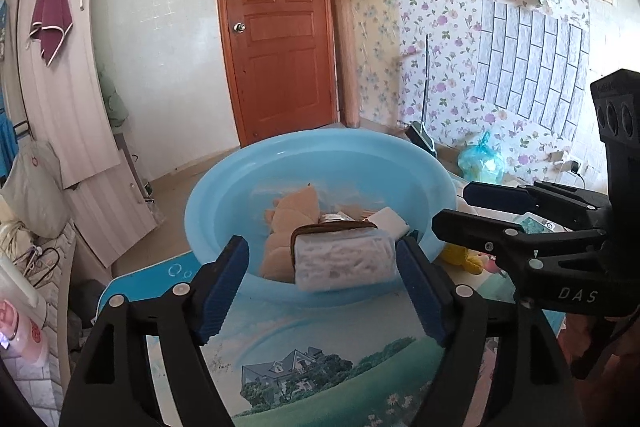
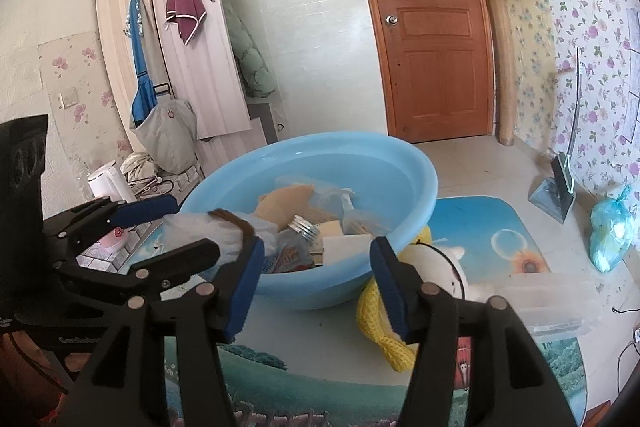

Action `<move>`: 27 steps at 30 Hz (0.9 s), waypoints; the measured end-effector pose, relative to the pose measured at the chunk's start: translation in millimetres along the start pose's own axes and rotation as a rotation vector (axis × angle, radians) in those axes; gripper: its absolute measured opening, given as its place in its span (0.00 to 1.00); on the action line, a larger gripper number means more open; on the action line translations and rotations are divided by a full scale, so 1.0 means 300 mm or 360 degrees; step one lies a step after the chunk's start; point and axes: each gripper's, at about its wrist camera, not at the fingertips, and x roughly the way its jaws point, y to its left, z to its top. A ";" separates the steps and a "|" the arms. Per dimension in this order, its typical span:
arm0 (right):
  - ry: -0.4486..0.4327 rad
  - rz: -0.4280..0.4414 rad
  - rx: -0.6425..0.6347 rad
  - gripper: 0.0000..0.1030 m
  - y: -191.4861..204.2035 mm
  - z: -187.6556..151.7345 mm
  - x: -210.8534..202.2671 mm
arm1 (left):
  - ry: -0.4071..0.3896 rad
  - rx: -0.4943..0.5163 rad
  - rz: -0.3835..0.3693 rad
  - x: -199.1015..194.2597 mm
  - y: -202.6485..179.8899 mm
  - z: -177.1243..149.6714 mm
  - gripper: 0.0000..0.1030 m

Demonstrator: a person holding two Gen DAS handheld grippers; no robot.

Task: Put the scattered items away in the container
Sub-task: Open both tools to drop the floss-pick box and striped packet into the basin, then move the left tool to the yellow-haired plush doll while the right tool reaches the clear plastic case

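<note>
A light blue basin [image 1: 224, 195] [image 2: 404, 163] stands on a picture-printed table mat and holds a tan plush toy [image 1: 292, 215], a white block [image 1: 390, 221] and other small items. My left gripper [image 1: 322, 291] is open. Between its fingers a white wrapped pack with a brown band [image 1: 344, 259] [image 2: 208, 231] hangs at the basin's near rim, touching only the right finger. My right gripper [image 2: 316, 287] is open and empty, in front of the basin. A yellow mesh cloth [image 2: 380, 331], a white plush toy [image 2: 456, 267] and a clear plastic box [image 2: 556, 303] lie on the mat right of the basin.
A brown door [image 1: 280, 23] stands behind the basin. A blue plastic bag [image 2: 612, 231] and a dustpan [image 2: 556, 191] sit on the floor at the right. A wardrobe with a maroon towel [image 2: 186, 3] stands left, with a white kettle [image 2: 108, 183] below it.
</note>
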 end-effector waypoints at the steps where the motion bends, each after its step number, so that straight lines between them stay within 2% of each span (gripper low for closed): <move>1: 0.0002 0.0001 -0.0004 0.53 0.003 -0.001 -0.002 | 0.0001 -0.0002 0.0000 -0.003 0.002 -0.001 0.74; 11: 0.0016 -0.0026 0.0000 0.53 0.009 -0.029 -0.044 | 0.0017 0.0001 -0.0012 -0.050 -0.017 -0.040 0.75; 13: 0.0019 -0.0039 0.0002 0.53 0.003 -0.040 -0.059 | 0.0012 0.0004 -0.0021 -0.064 -0.030 -0.051 0.81; 15: 0.0019 -0.0050 0.0009 0.53 -0.008 -0.050 -0.073 | 0.0000 0.0008 -0.0015 -0.074 -0.048 -0.060 0.94; 23: 0.0022 -0.0128 0.0092 0.54 -0.095 -0.088 -0.138 | 0.0036 0.0040 -0.0076 -0.075 -0.152 -0.070 1.00; 27: 0.0017 -0.0233 0.0141 0.69 -0.145 -0.107 -0.162 | 0.0042 -0.0017 -0.0145 -0.062 -0.197 -0.070 1.00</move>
